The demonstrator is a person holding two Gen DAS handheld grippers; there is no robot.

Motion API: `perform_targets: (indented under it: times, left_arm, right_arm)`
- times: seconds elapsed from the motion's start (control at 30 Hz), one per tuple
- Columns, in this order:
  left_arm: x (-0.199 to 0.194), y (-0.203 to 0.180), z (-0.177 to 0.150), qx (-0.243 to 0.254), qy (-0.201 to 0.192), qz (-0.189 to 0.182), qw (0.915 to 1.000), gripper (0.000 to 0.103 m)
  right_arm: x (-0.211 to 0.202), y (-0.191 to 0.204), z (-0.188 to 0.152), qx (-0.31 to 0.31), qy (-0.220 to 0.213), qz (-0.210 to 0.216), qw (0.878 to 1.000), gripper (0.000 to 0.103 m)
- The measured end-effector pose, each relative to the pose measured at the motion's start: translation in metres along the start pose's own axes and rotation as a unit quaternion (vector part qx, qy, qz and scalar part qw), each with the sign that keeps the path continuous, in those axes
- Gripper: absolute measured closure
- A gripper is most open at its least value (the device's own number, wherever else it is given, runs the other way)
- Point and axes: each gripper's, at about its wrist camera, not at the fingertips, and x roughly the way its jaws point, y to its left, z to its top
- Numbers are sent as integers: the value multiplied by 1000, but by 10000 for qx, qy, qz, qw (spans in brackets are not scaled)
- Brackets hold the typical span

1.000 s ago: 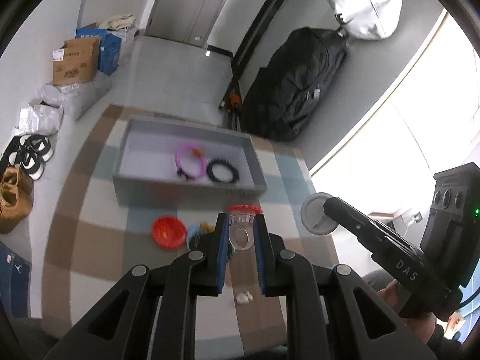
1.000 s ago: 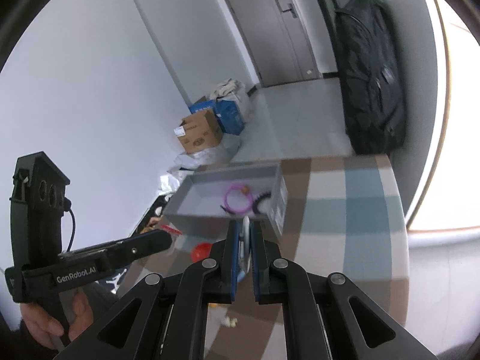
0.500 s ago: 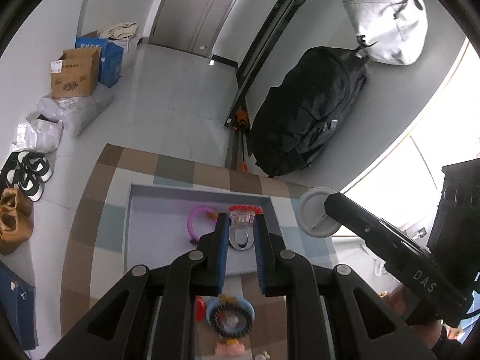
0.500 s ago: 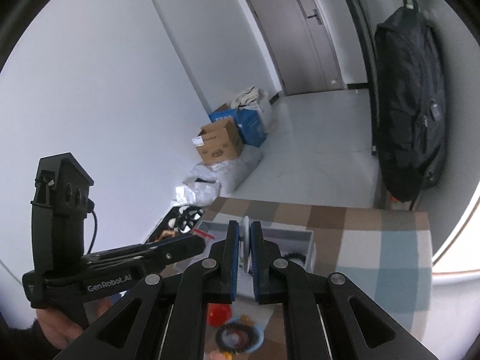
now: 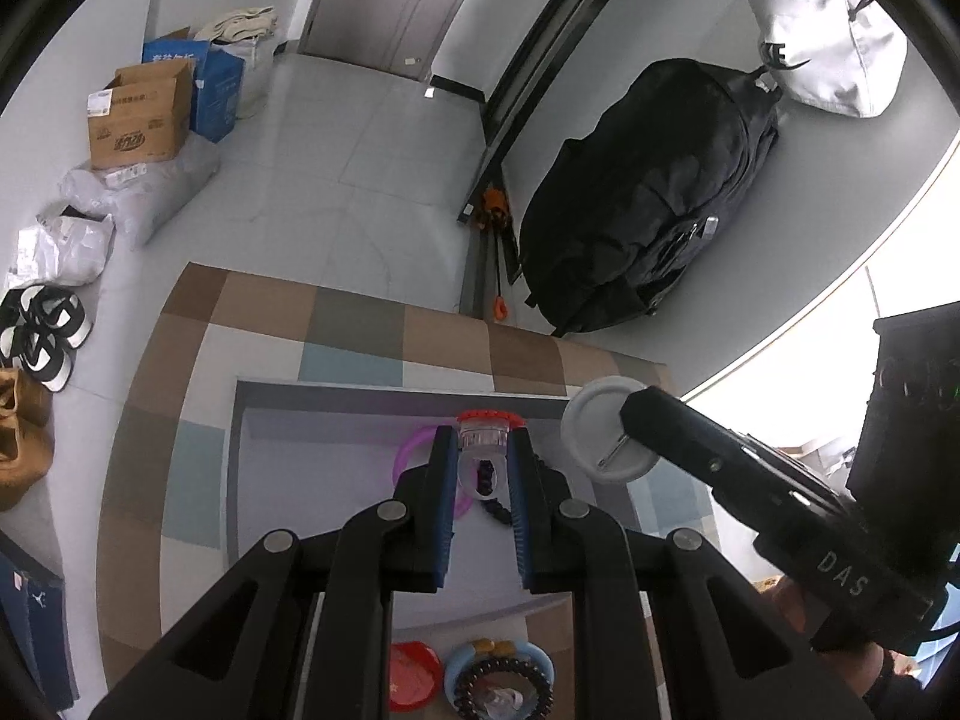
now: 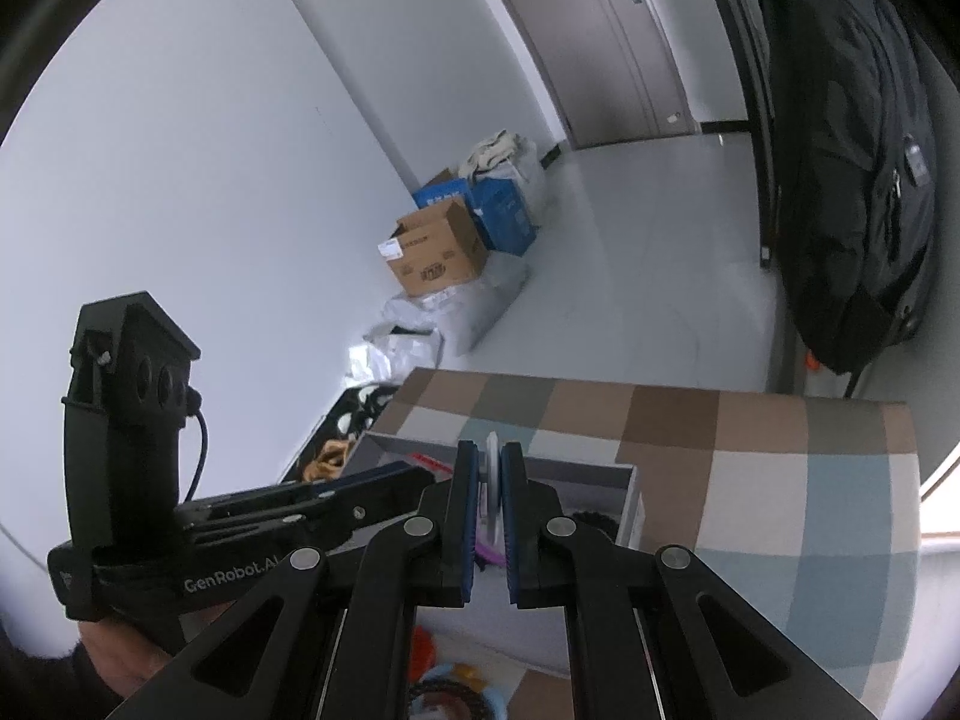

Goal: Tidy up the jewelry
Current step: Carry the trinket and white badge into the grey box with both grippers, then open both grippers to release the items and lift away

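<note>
My left gripper (image 5: 480, 456) is shut on a clear ring with a red-rimmed top (image 5: 487, 435) and holds it above the grey tray (image 5: 237, 438). In the tray lie a pink bracelet (image 5: 408, 456) and a black bead bracelet (image 5: 498, 507), partly hidden by the fingers. My right gripper (image 6: 491, 468) is shut on a white round badge (image 6: 492, 480), seen edge-on; the badge also shows in the left wrist view (image 5: 600, 438), to the right above the tray. The left gripper's body shows in the right wrist view (image 6: 312, 504).
A checked cloth (image 5: 252, 312) covers the table. Near its front edge lie a red disc (image 5: 414, 675) and a blue ring holding dark beads (image 5: 498, 681). On the floor behind are a black bag (image 5: 648, 192), cardboard boxes (image 5: 138, 114) and shoes (image 5: 42, 330).
Both grippers have moved forward over the tray with their items. The red disc and the blue ring have dropped to the bottom of the views.
</note>
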Motion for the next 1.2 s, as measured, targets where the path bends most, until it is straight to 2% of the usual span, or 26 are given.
perform_targets:
  times: [0.47, 0.73, 0.8, 0.83, 0.87, 0.9, 0.97, 1.1, 1.17, 1.2]
  left_arm:
    - [15, 5, 0, -151, 197, -94, 9996, 91]
    - [15, 16, 6, -564, 174, -408, 9974, 90]
    - [15, 15, 6, -559, 224, -427, 9973, 82]
    - [15, 14, 6, -550, 220, -423, 9973, 75]
    - [14, 14, 6, -559, 196, -414, 9974, 72]
    - [13, 14, 6, -570, 172, -440, 9973, 72]
    - [12, 13, 5, -556, 184, -439, 9973, 70]
    - [7, 13, 4, -515, 161, -275, 9982, 66]
    - [1, 13, 2, -537, 25, -268, 9982, 51]
    - [-2, 14, 2, -555, -32, -258, 9981, 48]
  right_arm:
    - [12, -9, 0, 50, 184, -24, 9998, 96]
    - [13, -16, 0, 170, 214, 26, 9996, 93]
    - [8, -15, 1, 110, 99, 12, 9999, 87]
    - [5, -14, 1, 67, 39, 24, 10000, 85]
    - [2, -13, 2, 32, -25, 35, 10000, 78]
    - [-1, -13, 3, 18, -81, 6, 10000, 68]
    - [-6, -14, 2, 26, -187, -14, 9998, 55]
    - [-14, -14, -1, 26, -280, -95, 9996, 46]
    - [-17, -13, -3, 10, -320, -153, 9994, 37]
    - [-19, -13, -5, -10, -344, -177, 9993, 33]
